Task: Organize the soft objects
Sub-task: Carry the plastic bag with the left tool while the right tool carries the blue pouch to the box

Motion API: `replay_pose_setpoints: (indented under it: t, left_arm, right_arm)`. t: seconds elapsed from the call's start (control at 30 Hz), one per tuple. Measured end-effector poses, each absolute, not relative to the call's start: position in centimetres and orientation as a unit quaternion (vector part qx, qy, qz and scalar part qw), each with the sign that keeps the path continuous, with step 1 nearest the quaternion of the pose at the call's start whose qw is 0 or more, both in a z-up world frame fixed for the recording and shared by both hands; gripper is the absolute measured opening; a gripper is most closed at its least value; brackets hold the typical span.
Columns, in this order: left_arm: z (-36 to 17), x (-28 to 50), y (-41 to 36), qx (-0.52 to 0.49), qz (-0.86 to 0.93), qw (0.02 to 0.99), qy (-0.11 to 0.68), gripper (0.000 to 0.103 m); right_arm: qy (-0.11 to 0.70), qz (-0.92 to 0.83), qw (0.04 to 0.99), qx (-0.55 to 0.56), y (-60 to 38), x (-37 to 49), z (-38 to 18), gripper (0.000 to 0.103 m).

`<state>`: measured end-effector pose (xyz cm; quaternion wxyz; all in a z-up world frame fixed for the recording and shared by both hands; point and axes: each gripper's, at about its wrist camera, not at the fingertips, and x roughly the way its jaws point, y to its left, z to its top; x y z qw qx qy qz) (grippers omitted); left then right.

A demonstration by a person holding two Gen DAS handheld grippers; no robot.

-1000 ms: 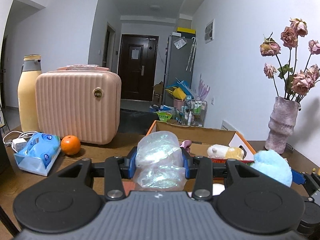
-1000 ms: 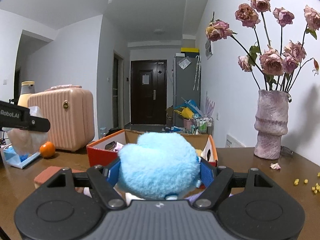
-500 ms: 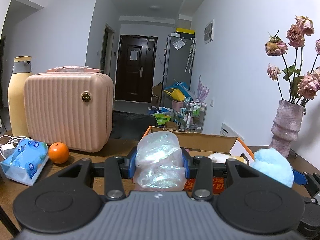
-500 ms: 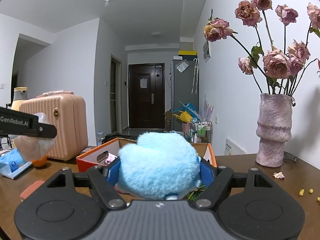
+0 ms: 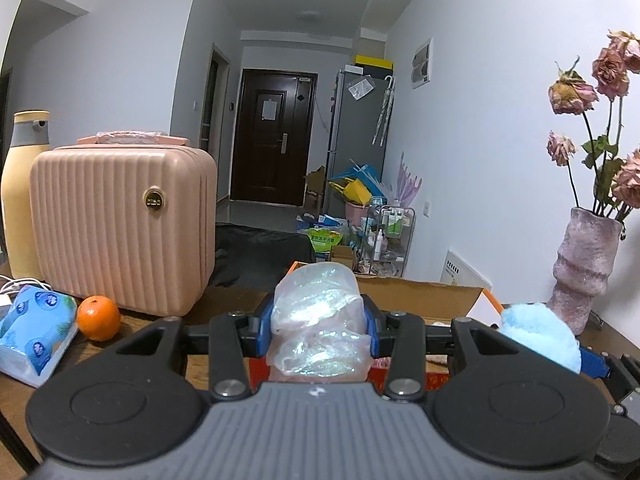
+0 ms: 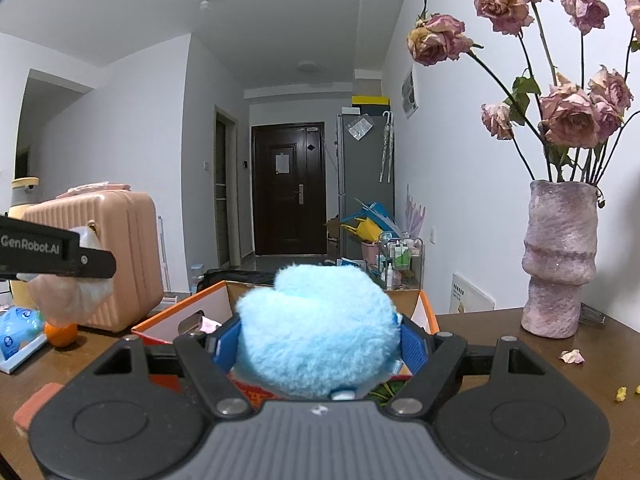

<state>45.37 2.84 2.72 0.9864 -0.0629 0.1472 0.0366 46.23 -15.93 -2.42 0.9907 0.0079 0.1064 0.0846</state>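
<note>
Two grippers were loaded: the left gripper [image 5: 320,320] was clamped on a crumpled translucent plastic bag [image 5: 318,320], and the right gripper [image 6: 316,344] squeezed a fluffy blue plush [image 6: 316,324]. Just ahead of both and a little below sat the open cardboard box [image 6: 188,314] on the table [image 6: 500,328], something pink already inside. Judging by this, pickup was done; carrying over and dropping both remained.

Dim, cool indoor light w/ bluish cast is filling both views. Fisheye is bending walls, darkening corners. Glare is shining off the crinkly plastic bag [image 5: 318,320]. Focus is staying sharp, no blur.
</note>
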Motion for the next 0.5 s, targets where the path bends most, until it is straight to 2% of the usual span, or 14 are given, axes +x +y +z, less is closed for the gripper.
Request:
replay_pose_setpoints:
  t: [0.5]
  left_arm:
    - [2.9,50.5,2.4,-0.069,0.049,0.985,0.152,0.043]
  right_arm:
    - [0.125,0.067,0.99,0.02,-15.9,51.5,-2.6,0.077]
